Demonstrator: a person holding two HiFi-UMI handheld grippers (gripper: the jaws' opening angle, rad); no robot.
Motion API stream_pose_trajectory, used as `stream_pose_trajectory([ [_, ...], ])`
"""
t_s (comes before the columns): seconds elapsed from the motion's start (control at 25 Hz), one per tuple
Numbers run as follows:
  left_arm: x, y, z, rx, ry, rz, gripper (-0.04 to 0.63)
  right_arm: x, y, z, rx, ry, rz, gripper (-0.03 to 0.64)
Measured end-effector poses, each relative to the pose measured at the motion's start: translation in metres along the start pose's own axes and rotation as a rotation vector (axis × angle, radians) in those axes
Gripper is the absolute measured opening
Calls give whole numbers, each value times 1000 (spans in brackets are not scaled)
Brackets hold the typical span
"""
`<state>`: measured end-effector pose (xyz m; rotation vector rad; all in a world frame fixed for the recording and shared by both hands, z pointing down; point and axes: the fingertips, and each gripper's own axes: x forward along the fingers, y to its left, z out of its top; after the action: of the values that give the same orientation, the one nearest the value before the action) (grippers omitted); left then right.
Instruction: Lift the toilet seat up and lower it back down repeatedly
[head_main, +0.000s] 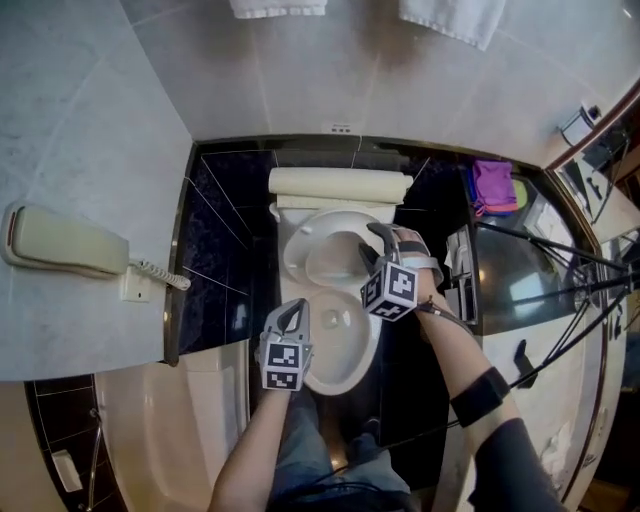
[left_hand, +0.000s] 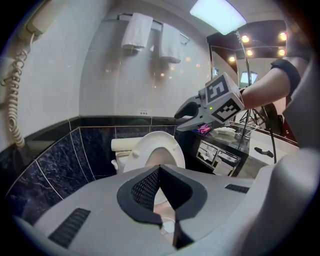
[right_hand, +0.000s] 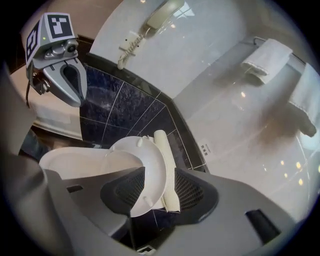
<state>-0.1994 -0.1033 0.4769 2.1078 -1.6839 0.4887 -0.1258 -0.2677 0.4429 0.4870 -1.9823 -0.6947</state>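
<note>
Two grippers over toilet bowl (head_main: 352, 372). Toilet seat (right_hand: 152, 160) up, leaning on lid (head_main: 340, 183). Right gripper (head_main: 385, 242) jaws wide, seat rim between, unpinched. Left gripper (head_main: 295, 312) jaws together, empty. Lowering step likely next: needs clamp on rim.

Dark floor (head_main: 395, 390), white toilet (head_main: 340, 352) standing on it

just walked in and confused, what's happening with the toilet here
A person is working a toilet seat with two hand-held grippers. The seat stands raised, back by the cream lid. The right gripper is at the seat's edge with its jaws open, the rim between them but not clamped. The left gripper hovers shut and empty over the bowl.
</note>
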Motion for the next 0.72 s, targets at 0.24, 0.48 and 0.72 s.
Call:
stream_pose_trajectory([
  [0.24,31,13,-7,8,3,6,1,66,-6,3,-96,52,57,207],
  [0.48,48,14,-15,18,14,-4,1,102,-9,0,-128,77,78,154],
  [0.72,55,12,-20,5,16,-9,0,115,-3,-4,-169,94,104,81],
])
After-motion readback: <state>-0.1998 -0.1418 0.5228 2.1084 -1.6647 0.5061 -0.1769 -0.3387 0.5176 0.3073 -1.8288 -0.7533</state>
